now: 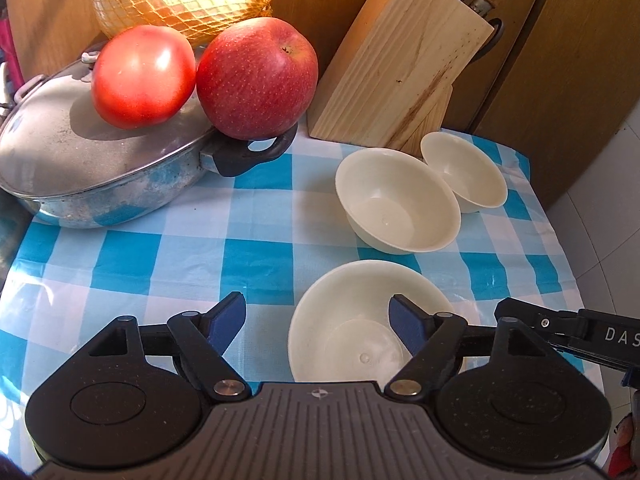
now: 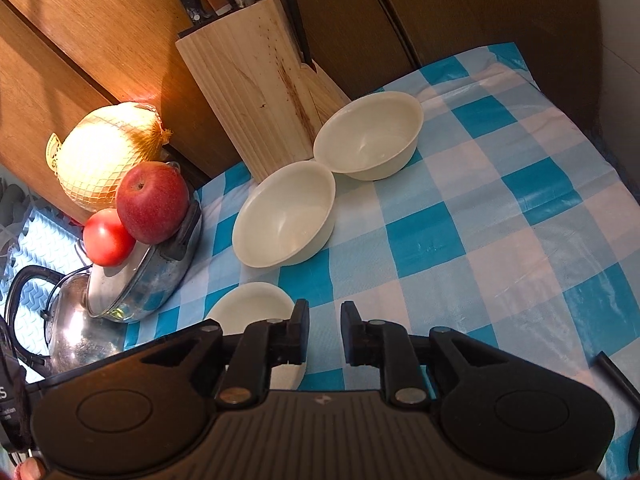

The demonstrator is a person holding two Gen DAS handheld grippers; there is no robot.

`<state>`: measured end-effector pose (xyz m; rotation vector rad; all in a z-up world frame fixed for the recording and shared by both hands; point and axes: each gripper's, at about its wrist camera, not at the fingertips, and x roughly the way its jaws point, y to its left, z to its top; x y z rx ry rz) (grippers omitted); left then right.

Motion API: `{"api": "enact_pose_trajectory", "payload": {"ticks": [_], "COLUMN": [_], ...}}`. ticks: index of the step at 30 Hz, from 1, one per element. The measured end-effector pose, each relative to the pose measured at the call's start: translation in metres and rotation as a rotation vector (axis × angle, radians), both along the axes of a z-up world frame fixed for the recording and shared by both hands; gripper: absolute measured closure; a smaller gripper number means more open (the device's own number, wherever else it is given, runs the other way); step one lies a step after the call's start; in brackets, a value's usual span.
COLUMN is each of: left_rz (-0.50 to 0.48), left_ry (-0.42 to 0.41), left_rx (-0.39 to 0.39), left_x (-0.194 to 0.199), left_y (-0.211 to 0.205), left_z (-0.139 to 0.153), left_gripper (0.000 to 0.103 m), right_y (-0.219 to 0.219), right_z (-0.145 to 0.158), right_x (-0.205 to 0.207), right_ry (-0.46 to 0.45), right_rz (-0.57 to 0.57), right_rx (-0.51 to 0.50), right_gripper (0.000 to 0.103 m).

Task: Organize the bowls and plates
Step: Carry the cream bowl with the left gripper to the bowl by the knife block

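Three cream plastic bowls sit unstacked on the blue-checked table (image 1: pixel 160 248): nearest bowl (image 1: pixel 360 320), middle bowl (image 1: pixel 396 200), far bowl (image 1: pixel 464 172). Left gripper (image 1: pixel 318 316) fingers wide, right gripper (image 2: pixel 325 332) narrow, both seemingly empty. Stacking remains.

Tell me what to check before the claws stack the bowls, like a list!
1. Left claw open: ok, its blue fingers stand wide, with one above the near bowl.
2. Left claw holding nothing: ok, nothing pinched.
3. Right claw free: ok, only a narrow gap, nothing in it.
4. Bowls upright and empty: ok, the middle bowl and the far bowl both sit mouth up, rims touching or nearly so.
5. Cloth bare beside the bowls: ok.
6. Apple steady on the pot lid: cannot tell; it perches at the edge by the handle, so keep away.
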<state>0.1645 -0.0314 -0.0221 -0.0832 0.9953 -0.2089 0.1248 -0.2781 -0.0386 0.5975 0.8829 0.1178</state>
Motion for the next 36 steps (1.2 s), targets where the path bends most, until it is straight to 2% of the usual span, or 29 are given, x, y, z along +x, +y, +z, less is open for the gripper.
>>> {"api": "enact_pose_trajectory", "payload": {"ticks": [10, 16, 23, 24, 25, 29, 32, 34, 36], "left_rz": [0.025, 0.03, 0.033, 0.028, 0.026, 0.022, 0.011, 0.002, -0.007], "left_ry": [0.0, 0.029, 0.075, 0.076, 0.075, 0.083, 0.086, 0.096, 0.096], "left_rx": [-0.048, -0.016, -0.009, -0.01, -0.004, 0.005, 0.0, -0.016, -0.021], "left_x": [0.041, 0.063, 0.084, 0.086, 0.088, 0.092, 0.095, 0.095, 0.094], "left_y": [-0.022, -0.04, -0.047, -0.048, -0.048, -0.052, -0.053, -0.053, -0.055], "left_z": [-0.004, -0.022, -0.041, -0.042, -0.043, -0.047, -0.048, -0.048, -0.047], "left_gripper": [0.019, 0.021, 0.035, 0.04, 0.046, 0.05, 0.058, 0.068, 0.069], "right_y": [-0.002, 0.0, 0.003, 0.004, 0.005, 0.005, 0.004, 0.004, 0.005], "right_z": [-0.004, -0.017, -0.031, -0.031, -0.031, -0.036, -0.039, -0.038, -0.036], "right_x": [0.036, 0.06, 0.083, 0.086, 0.088, 0.092, 0.093, 0.093, 0.093], "right_ry": [-0.032, -0.017, -0.005, -0.004, 0.0, 0.023, 0.03, 0.029, 0.026], "right_rz": [-0.058, -0.07, -0.063, -0.056, -0.049, -0.051, -0.049, -0.045, -0.042], "right_rx": [0.034, 0.047, 0.06, 0.053, 0.039, 0.029, 0.035, 0.041, 0.036], "right_gripper": [0.079, 0.078, 0.078, 0.078, 0.08, 0.09, 0.092, 0.094, 0.094]}}
